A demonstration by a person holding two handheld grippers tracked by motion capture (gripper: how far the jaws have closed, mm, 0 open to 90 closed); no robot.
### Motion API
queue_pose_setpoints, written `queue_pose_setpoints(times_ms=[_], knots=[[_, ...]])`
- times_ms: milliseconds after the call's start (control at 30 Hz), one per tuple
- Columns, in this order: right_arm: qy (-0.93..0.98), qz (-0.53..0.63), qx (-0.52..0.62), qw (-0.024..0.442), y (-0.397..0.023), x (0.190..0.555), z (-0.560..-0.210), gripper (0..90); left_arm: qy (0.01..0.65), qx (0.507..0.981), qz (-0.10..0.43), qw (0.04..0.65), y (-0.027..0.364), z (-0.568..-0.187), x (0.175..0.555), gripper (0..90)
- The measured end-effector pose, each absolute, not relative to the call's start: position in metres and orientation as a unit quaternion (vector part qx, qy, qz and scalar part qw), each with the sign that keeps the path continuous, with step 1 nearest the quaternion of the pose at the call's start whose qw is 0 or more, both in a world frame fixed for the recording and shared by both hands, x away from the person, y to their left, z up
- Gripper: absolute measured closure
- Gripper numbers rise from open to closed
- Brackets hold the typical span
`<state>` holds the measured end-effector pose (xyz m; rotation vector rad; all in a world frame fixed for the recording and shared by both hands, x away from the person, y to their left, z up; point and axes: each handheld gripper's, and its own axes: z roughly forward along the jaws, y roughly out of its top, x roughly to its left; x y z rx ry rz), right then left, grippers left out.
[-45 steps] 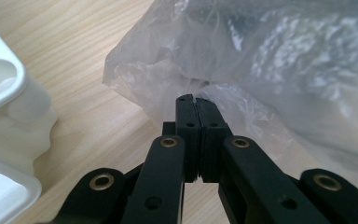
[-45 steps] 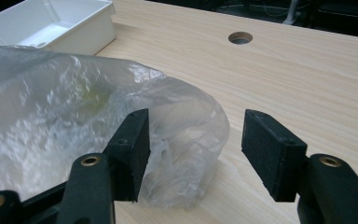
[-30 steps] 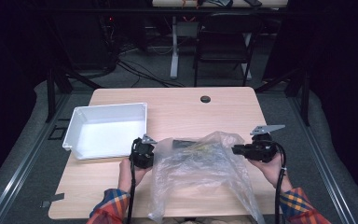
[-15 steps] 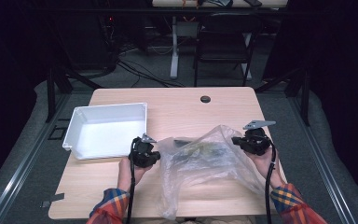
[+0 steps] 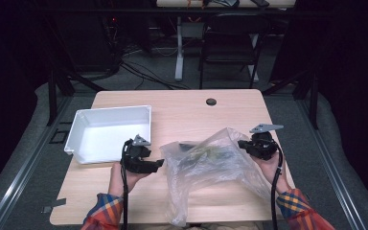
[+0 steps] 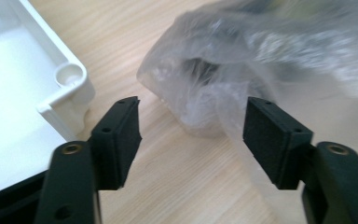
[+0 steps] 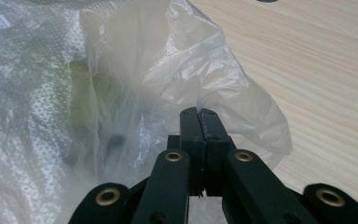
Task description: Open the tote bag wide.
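Plastic bag (image 5: 211, 165), clear, crumpled and showing no readable print, lies on the desk (image 5: 182, 108) pinched at its right edge by the clenched right hand-held gripper (image 7: 199, 114), while the left hand-held gripper (image 6: 191, 135), jaws just opening, stands released beside it, the white tray (image 5: 108, 132) beyond.

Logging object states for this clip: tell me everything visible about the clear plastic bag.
The clear plastic bag is thin, crinkled and translucent, finely dimpled up close. It lies bunched on the wooden table, right of the white bin, one end trailing to the near edge. Dark and yellowish contents show blurrily through it. The right gripper pinches its film; the left gripper, jaws just opened, holds nothing.
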<state>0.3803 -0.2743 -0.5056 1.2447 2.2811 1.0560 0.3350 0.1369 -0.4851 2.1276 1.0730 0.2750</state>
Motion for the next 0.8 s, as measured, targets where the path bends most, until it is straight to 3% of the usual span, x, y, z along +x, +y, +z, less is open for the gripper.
queue_pose_setpoints(times_ms=[200,367,467,500,533,667,733,767,800], knots=[[0.801,0.366,0.442,0.17,-0.273,0.381,-0.505,89.7,0.36,0.83,0.086,0.418,0.124,-0.462,0.319,26.0],[0.802,0.365,0.441,0.169,-0.273,0.38,-0.505,89.0,0.323,0.852,0.089,0.402,0.099,-0.464,0.311,23.6],[0.803,0.365,0.44,0.167,-0.272,0.38,-0.505,88.2,0.318,0.86,0.102,0.387,0.092,-0.47,0.311,31.1],[0.805,0.365,0.438,0.166,-0.273,0.379,-0.503,87.0,0.321,0.86,0.107,0.382,0.09,-0.473,0.312,46.5],[0.805,0.365,0.438,0.166,-0.273,0.379,-0.503,87.0,0.322,0.861,0.113,0.377,0.089,-0.475,0.313,46.5],[0.806,0.368,0.435,0.162,-0.274,0.376,-0.5,81.2,0.326,0.859,0.122,0.375,0.087,-0.483,0.317,69.3],[0.809,0.369,0.429,0.163,-0.277,0.371,-0.496,72.9,0.327,0.858,0.124,0.376,0.087,-0.484,0.319,78.7],[0.809,0.369,0.429,0.163,-0.277,0.371,-0.496,72.9,0.329,0.856,0.128,0.377,0.086,-0.485,0.32,78.7],[0.811,0.371,0.422,0.161,-0.279,0.366,-0.492,63.0,0.332,0.855,0.131,0.377,0.086,-0.486,0.321,82.3]])
